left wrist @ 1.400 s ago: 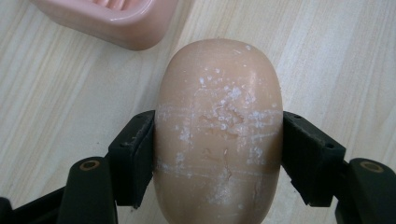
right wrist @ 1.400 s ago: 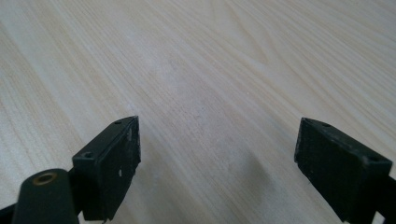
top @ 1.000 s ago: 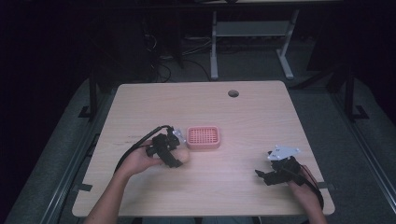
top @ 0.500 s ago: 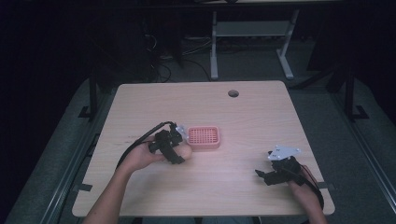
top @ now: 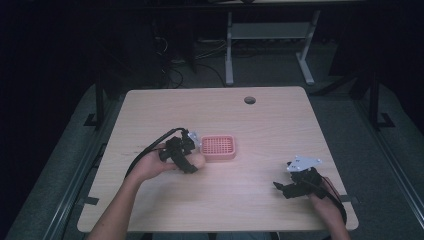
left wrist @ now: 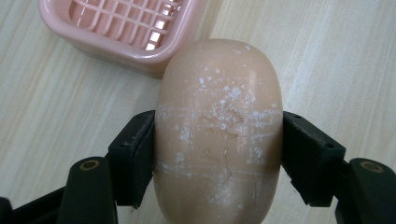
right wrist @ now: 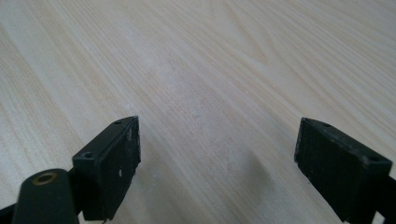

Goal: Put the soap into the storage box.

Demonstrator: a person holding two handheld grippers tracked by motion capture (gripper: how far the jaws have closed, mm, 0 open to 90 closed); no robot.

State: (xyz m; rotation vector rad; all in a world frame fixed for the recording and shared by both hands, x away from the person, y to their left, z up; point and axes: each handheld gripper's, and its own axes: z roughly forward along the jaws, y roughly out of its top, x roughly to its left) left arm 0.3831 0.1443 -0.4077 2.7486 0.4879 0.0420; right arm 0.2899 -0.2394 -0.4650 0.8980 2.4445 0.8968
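So the left gripper (left wrist: 218, 154) has a bar of soap (left wrist: 219, 135) pinched between its two black jaws, one jaw pressed flat against each long side. The soap is a peachy-tan oval with whitish scuffs and dried flecks across its top face, and it sticks out well past the jaw tips. Just ahead of the soap's far end, and a bit off to the gripper's left in the left gripper view, sits a pink soap dish (left wrist: 126, 32) with a grid-pattern insert. From that camera the soap's tip overlaps the dish's near corner, but whether they're actually touching is hard to say. The soap looks to be just above or on the light wood table (left wrist: 56, 116); can't tell which.

From the high view, the left gripper (top: 192, 161) is in the person's left hand (top: 150, 167), with the soap (top: 196, 160) right beside the near-left edge of the dish (top: 218, 147). A black cable runs back from the gripper along the forearm.

Meanwhile the right gripper (right wrist: 217, 158) is spread wide with nothing between the jaws, just bare wood grain (right wrist: 210, 70) beneath and ahead of it. In the high view it (top: 286, 187) sits well apart from the dish, held low over the table, grey plate on top.
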